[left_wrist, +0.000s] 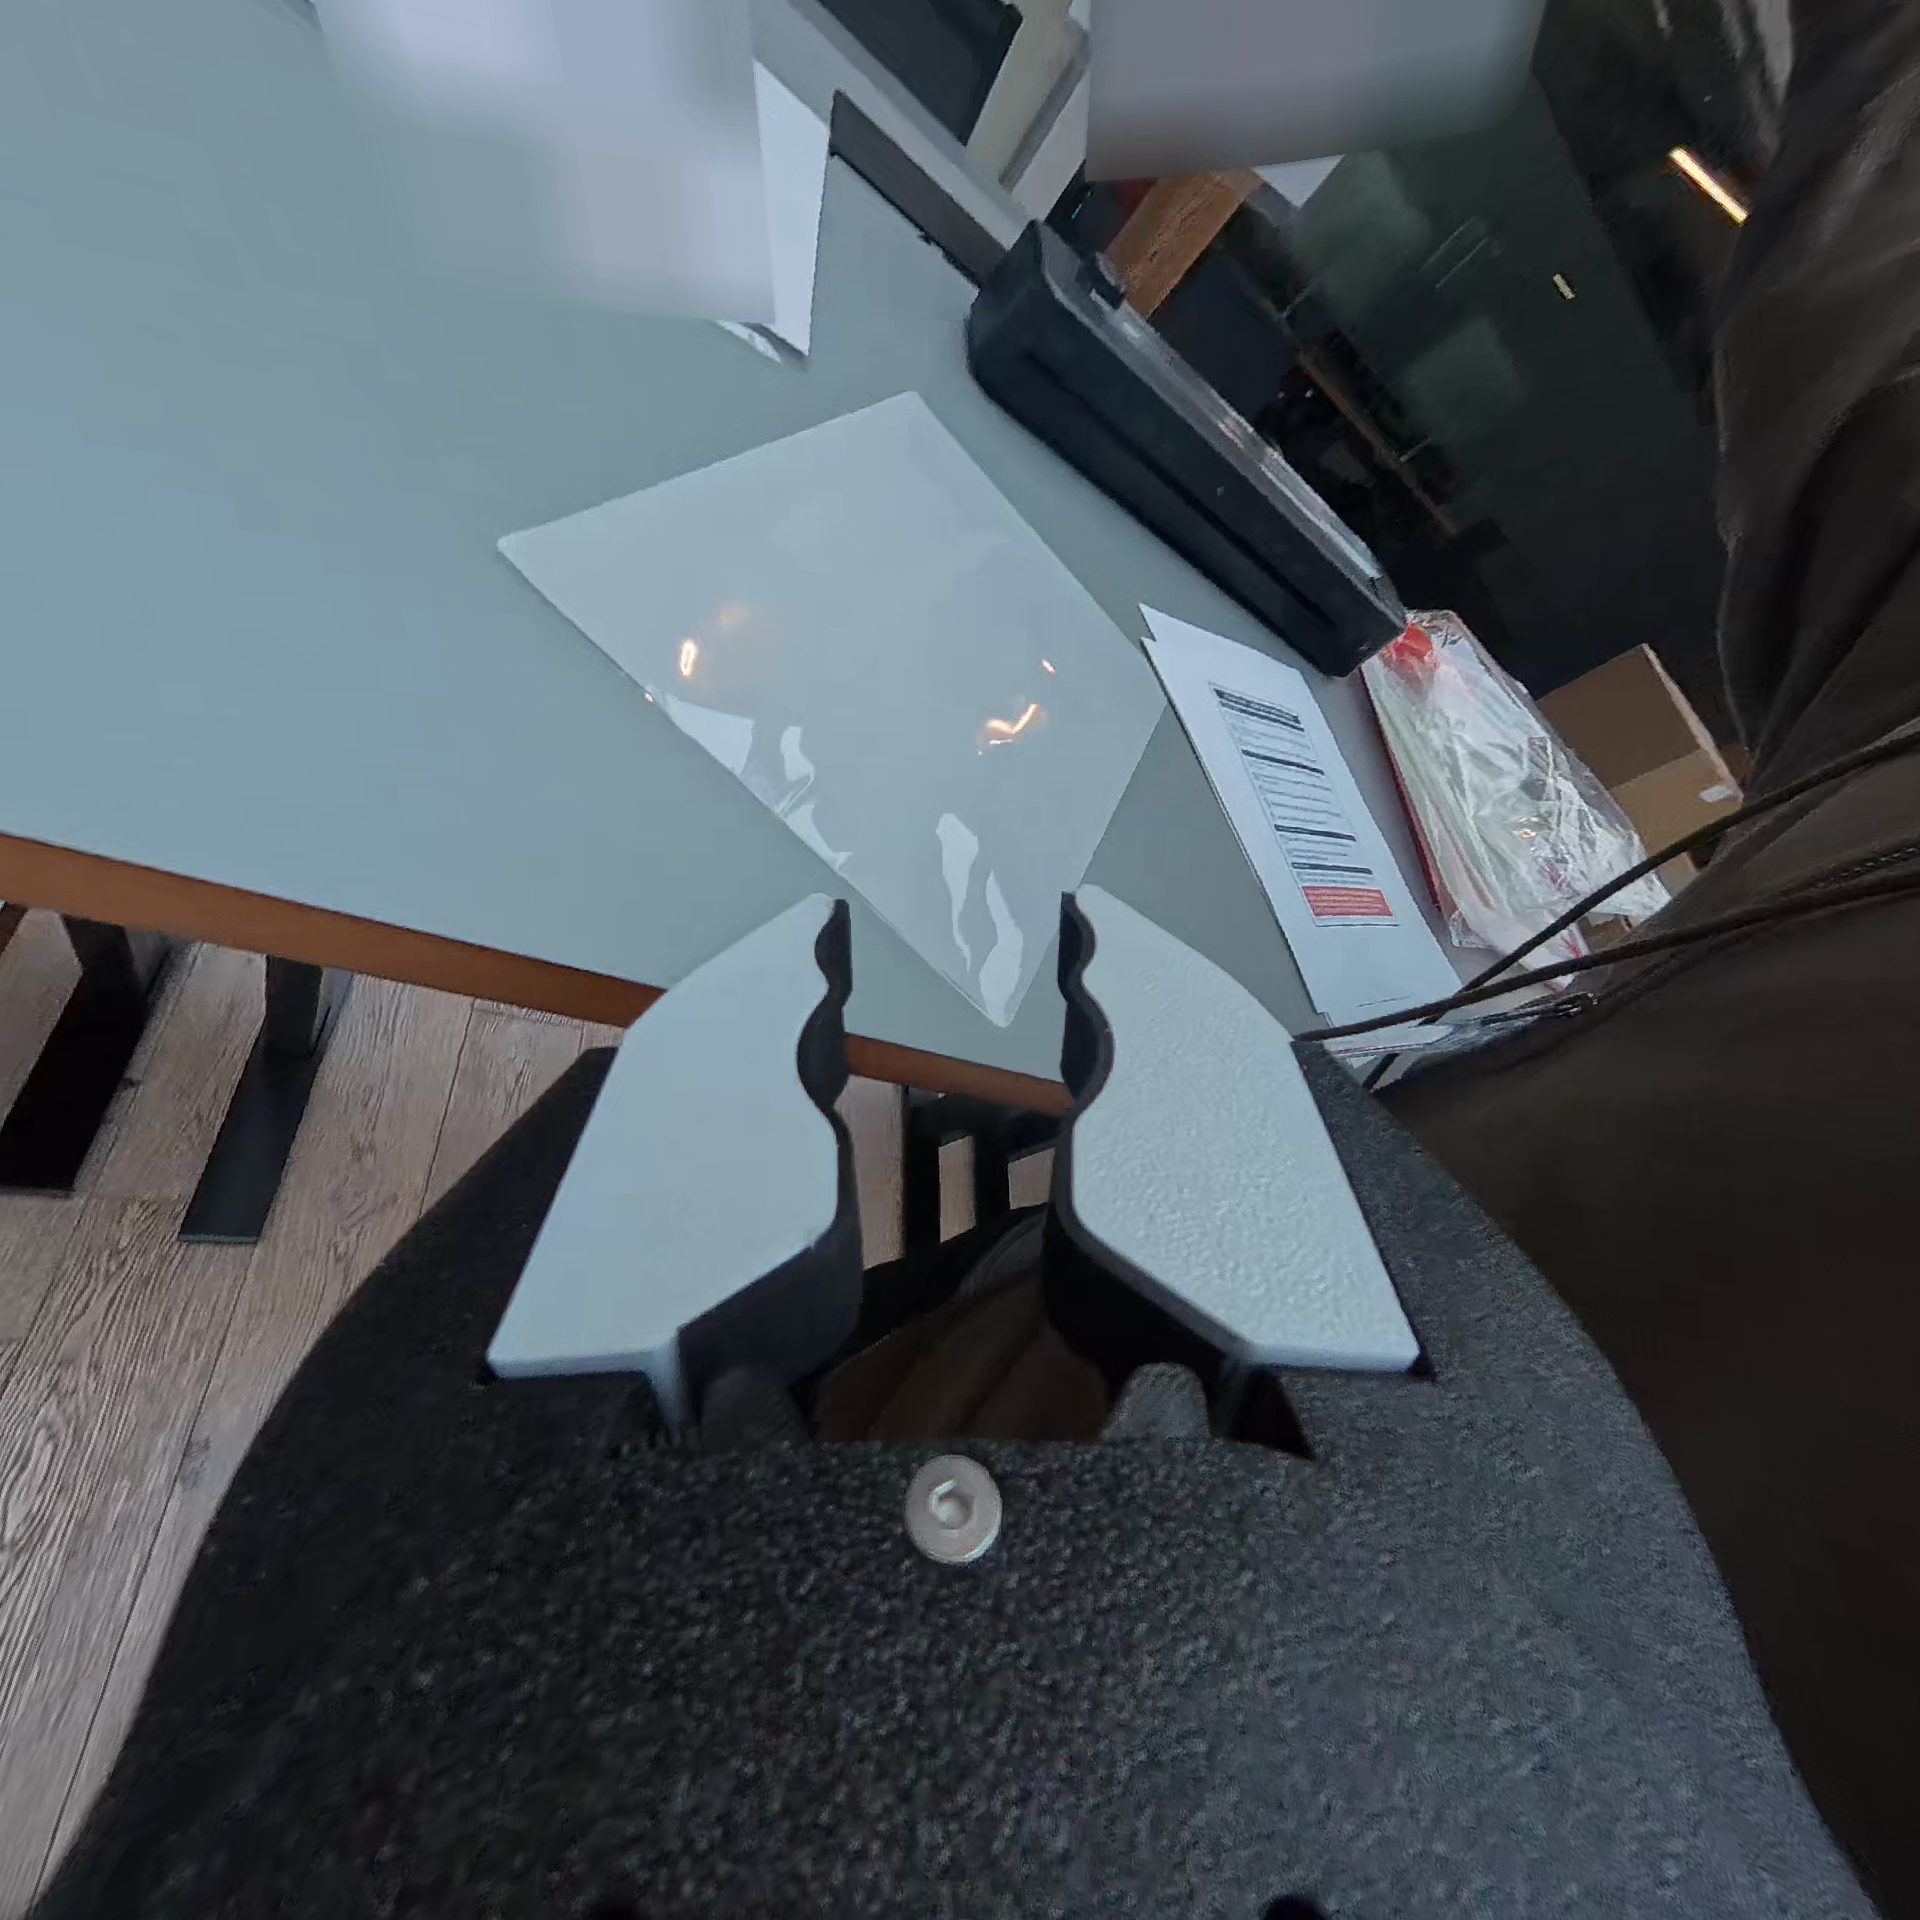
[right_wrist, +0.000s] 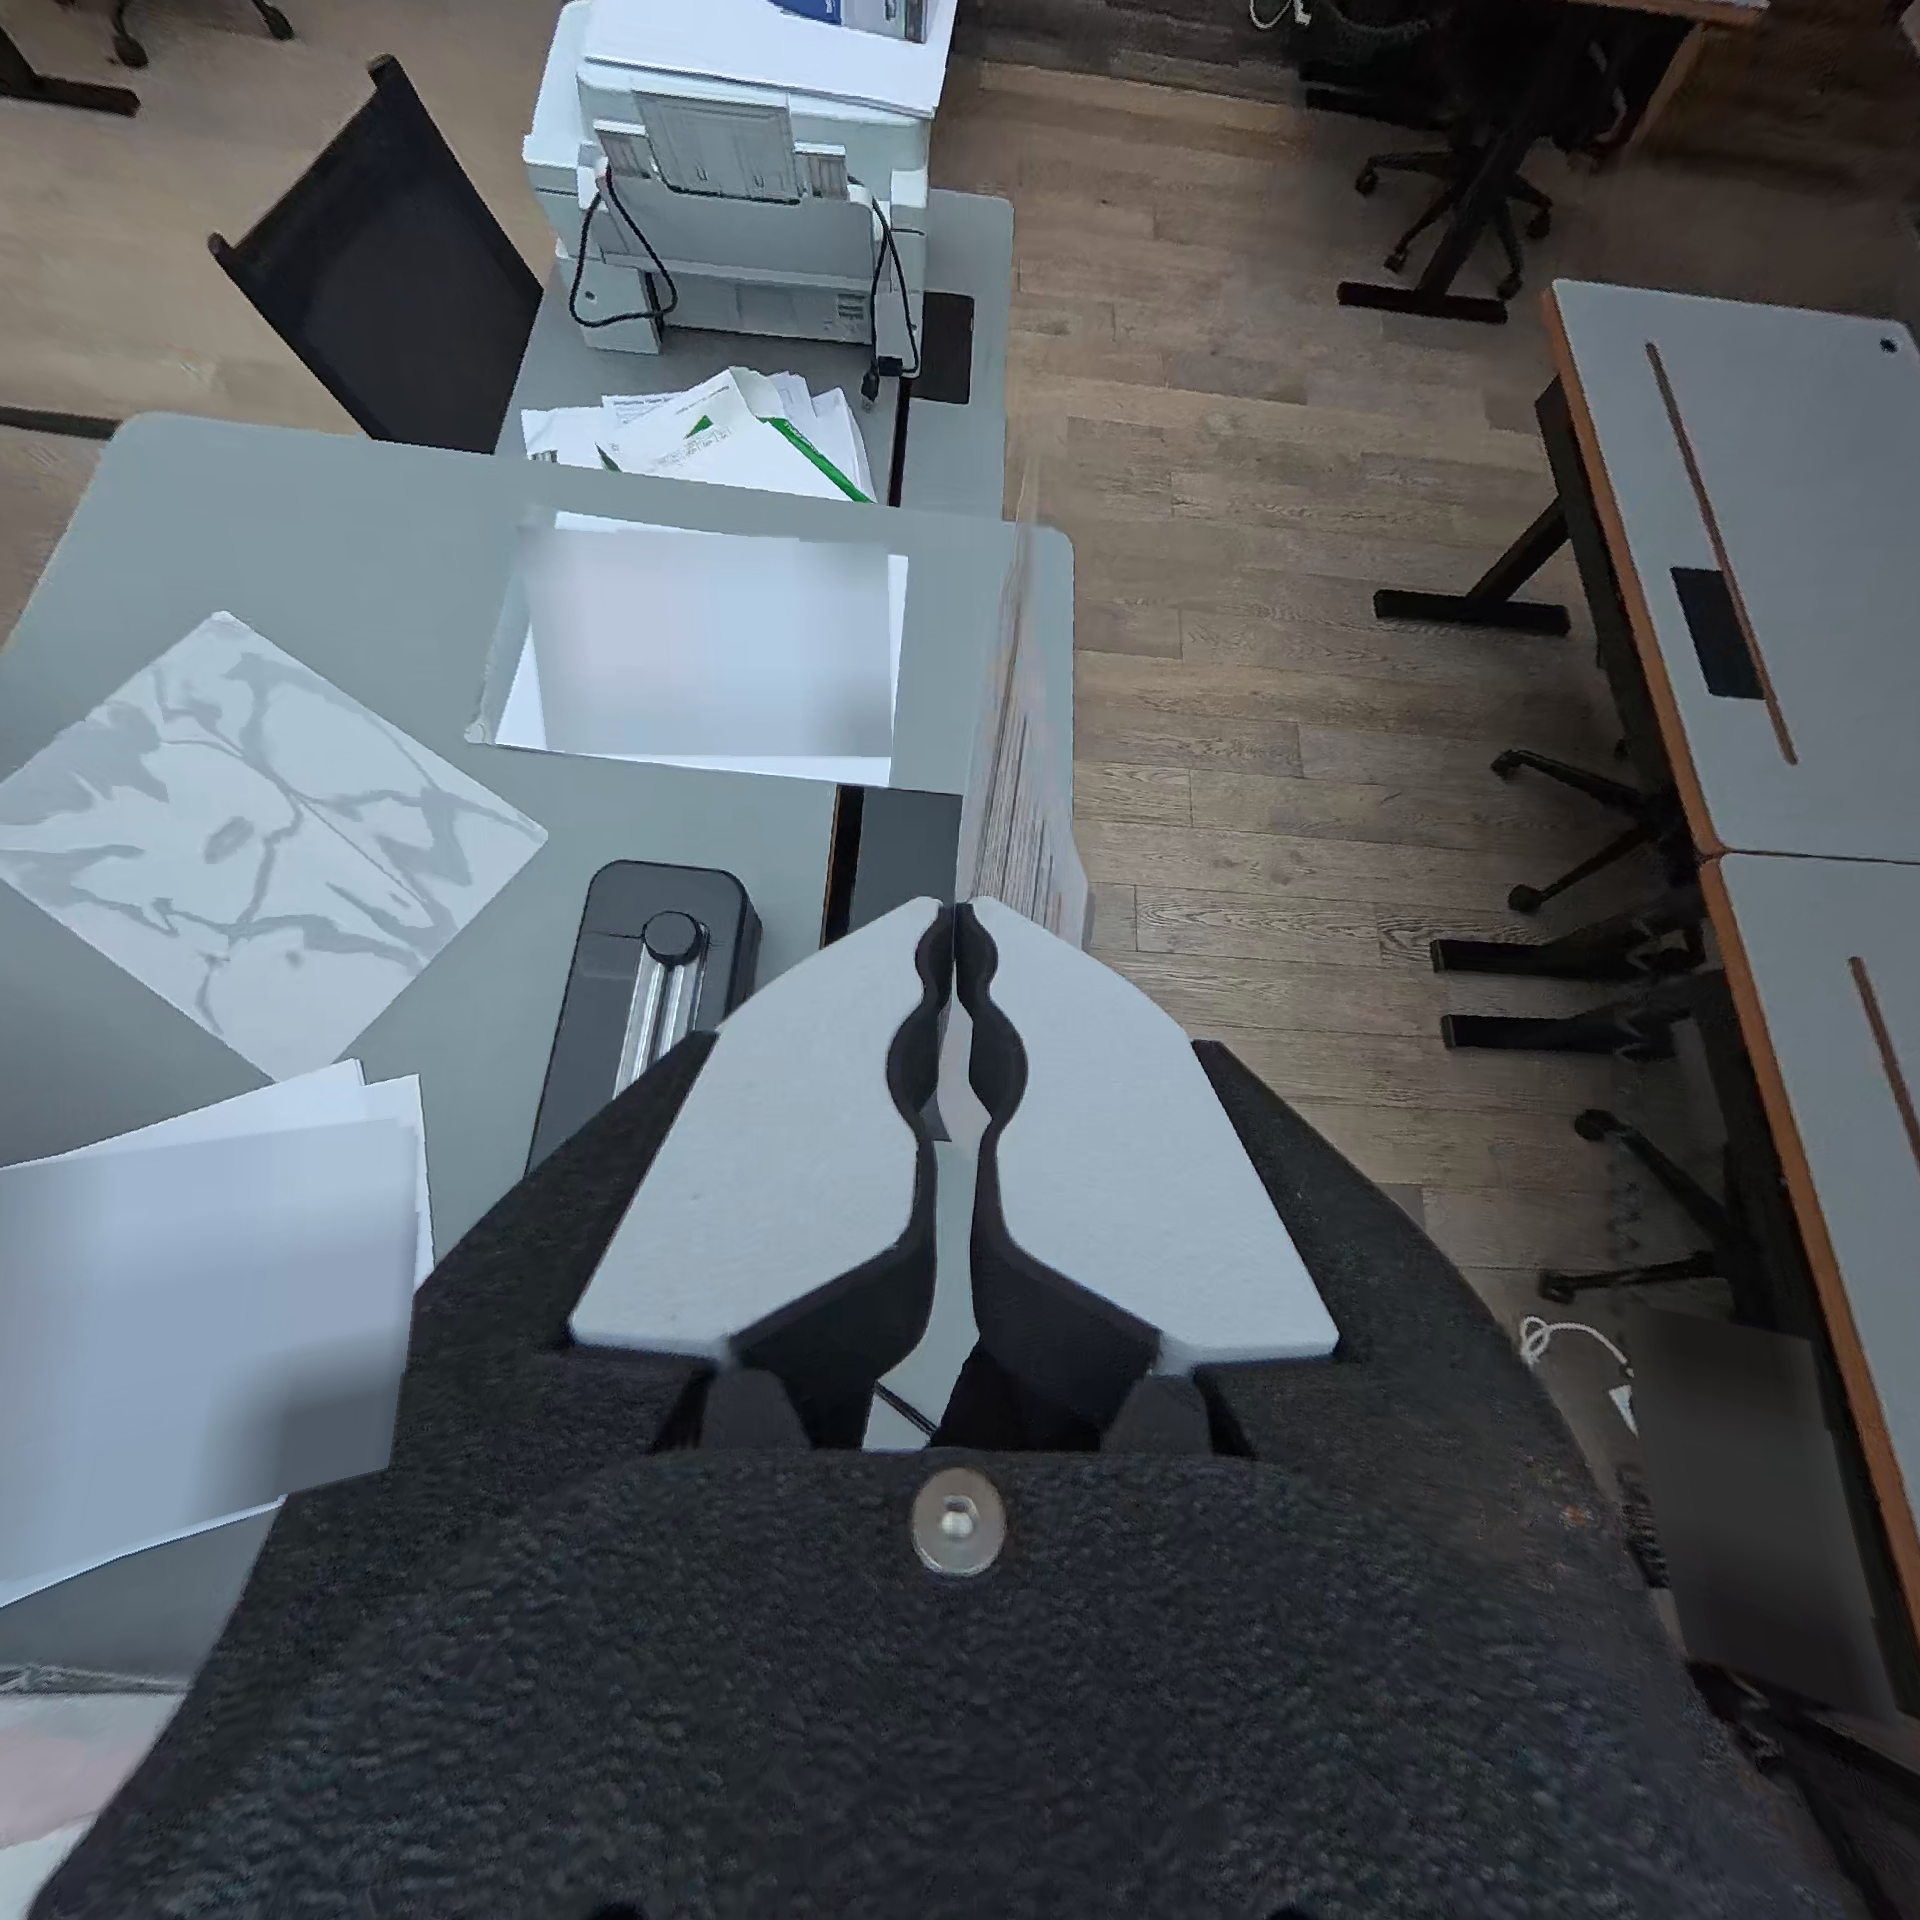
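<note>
**Right fingers pinch a page by its edge; left fingers wait open at the desk**

The right gripper (right_wrist: 954, 914) has its fingers pressed together on a printed page (right_wrist: 1023, 727). The page is seen from its thin side and stands up and away from the tips, in the air over the right edge of the desk (right_wrist: 312, 499). Only the very tips seem to hold it, so I judge the hold to be small. A steady pressure and a slow hand would keep such a thin page from slipping or bending. This gripper looks down steeply from high above the desk.

The left gripper (left_wrist: 954, 914) holds nothing. Its fingers are apart with a middle-sized gap. It hangs low, just outside the near edge of the desk, and points up and across the top.

Nearest to it is a shiny clear sheet (left_wrist: 831, 675), which lies flat with one corner close to that edge. To the right of this is another printed paper (left_wrist: 1299, 831), and beside that a red and clear packet (left_wrist: 1486, 769). Behind them, along the right edge, is a long black machine (left_wrist: 1174, 436). Farther away a white printer (right_wrist: 727, 187) stands on a second desk.
</note>
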